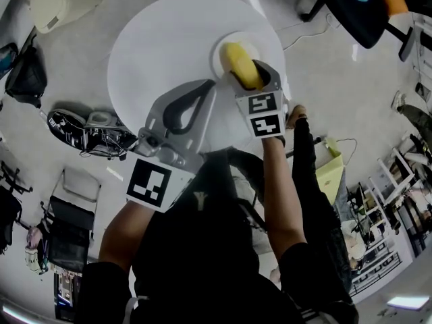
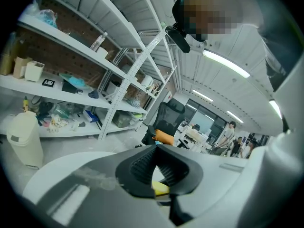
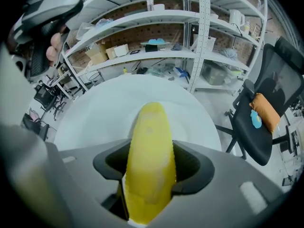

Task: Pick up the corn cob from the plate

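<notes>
Presently catalogued:

- **Corn cob** [image 1: 241,63]: yellow, at the plate [image 1: 217,51], pointing away from the person. Whether it rests on the plate or is just clear of it cannot be told.
- **Right hand-held gripper** [image 1: 251,76]: pinching the corn cob about its middle, one pad on each flank.
- **Left hand-held gripper** [image 1: 208,85]: jaws pressed together on nothing, over the tabletop [image 1: 162,46] just beside the plate.
- **Handling, judged:** light, stiff and rounded, with a smooth, probably slippery skin. It tapers toward the tip, so the thick middle is the safest hold; a grip nearer either end may let it tip or slide out.
- **Room:** the plate lies near the tabletop's far right edge. Above it is open, and the chair [image 1: 351,5] is well apart.
</notes>
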Action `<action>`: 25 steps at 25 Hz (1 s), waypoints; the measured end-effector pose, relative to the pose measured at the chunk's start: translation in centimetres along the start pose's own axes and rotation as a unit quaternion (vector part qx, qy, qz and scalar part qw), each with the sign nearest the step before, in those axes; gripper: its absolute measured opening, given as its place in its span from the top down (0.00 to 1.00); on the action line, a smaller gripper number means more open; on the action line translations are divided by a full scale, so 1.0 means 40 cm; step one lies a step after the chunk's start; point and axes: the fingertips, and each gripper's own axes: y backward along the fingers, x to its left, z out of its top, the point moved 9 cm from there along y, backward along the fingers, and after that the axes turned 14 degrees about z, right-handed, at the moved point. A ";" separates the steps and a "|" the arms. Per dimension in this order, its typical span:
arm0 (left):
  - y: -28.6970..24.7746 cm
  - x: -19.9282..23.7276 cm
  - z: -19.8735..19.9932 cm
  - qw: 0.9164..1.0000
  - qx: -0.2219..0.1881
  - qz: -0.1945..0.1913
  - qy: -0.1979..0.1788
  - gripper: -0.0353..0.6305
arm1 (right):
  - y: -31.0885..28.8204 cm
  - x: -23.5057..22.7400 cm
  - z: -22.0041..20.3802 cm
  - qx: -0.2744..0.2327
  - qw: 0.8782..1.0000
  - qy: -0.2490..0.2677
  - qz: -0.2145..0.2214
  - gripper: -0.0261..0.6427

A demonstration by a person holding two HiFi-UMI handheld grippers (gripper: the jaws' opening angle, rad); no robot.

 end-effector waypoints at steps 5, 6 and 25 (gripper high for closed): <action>0.019 -0.007 0.001 1.000 -0.005 -0.002 -0.001 0.94 | 0.015 0.014 -0.002 -0.008 1.000 -0.004 -0.007 0.57; 0.022 -0.008 0.002 1.000 -0.006 -0.002 -0.001 0.94 | 0.020 0.016 -0.002 -0.009 1.000 -0.005 -0.008 0.57; 0.119 -0.071 0.105 0.998 -0.054 -0.013 -0.025 0.94 | 0.184 0.097 0.038 -0.073 0.996 -0.024 -0.037 0.57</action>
